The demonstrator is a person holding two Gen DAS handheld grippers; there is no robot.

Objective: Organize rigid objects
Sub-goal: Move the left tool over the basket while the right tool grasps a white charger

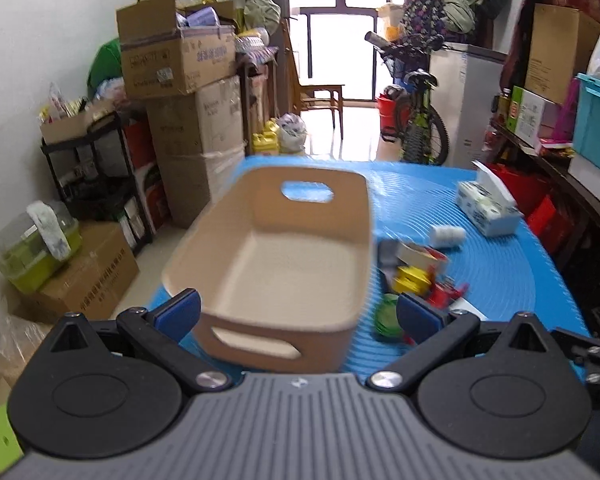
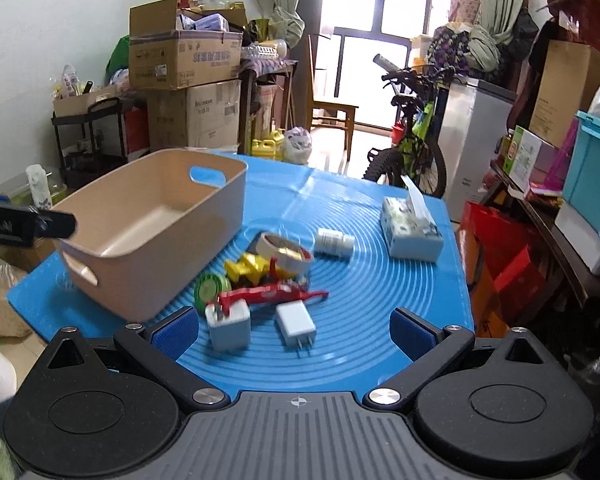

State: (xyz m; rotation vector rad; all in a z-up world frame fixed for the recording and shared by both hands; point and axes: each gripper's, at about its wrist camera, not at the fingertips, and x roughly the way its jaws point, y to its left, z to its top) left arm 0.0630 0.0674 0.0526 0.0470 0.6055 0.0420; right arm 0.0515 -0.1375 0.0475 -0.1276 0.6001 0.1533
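Beige bin [image 2: 152,236] sits empty beside clutter.

Bright daylight from window [image 1: 340,32] at back, blown out w/ glare. Left wrist view motion-blurred, esp. beige bin [image 1: 276,256]; right sharper. Fisheye bends edges, corners dark.

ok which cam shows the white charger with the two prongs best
The right wrist view: the white charger lies in the open on the blue mat, just ahead of the open right gripper, prongs facing the camera. In the left wrist view it cannot be picked out; the blurred pile beside the beige bin hides that spot.
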